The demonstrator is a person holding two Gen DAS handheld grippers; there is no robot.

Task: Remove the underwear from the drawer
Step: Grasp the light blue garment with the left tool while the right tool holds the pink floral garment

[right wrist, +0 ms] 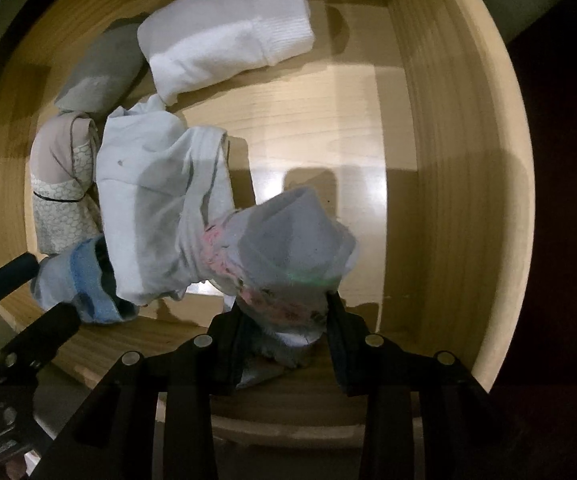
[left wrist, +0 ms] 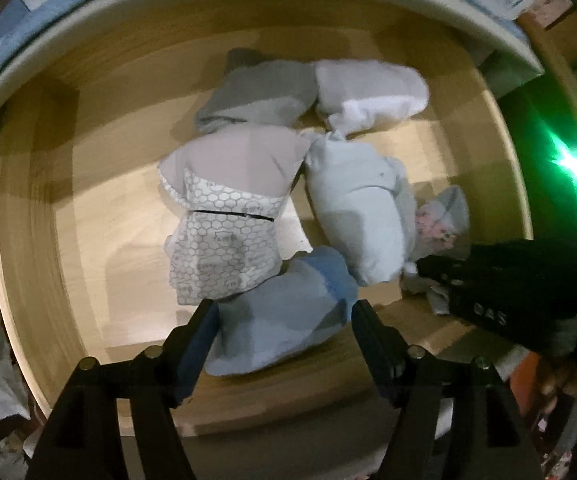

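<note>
Right gripper [right wrist: 284, 320] has its jaws clenched on grey-and-pink underwear [right wrist: 288, 248] inside the wooden drawer [right wrist: 428, 160]. Left gripper [left wrist: 284, 316] jaws stand released around a blue bundle [left wrist: 284, 312], not pressing it

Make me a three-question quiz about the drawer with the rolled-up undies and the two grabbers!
1. Where is the blue bundle?
A. between the left gripper fingers
B. outside the drawer
C. under the white bundle

2. How many bundles are in the drawer?
A. two
B. six
C. ten

3. What is the right gripper doing?
A. hanging empty
B. squeezing the grey-and-pink bundle
C. holding the white bundle

Answers:
1 A, a finger stands on each side.
2 B, six show in the left view.
3 B, its fingers pinch that bundle.
</note>
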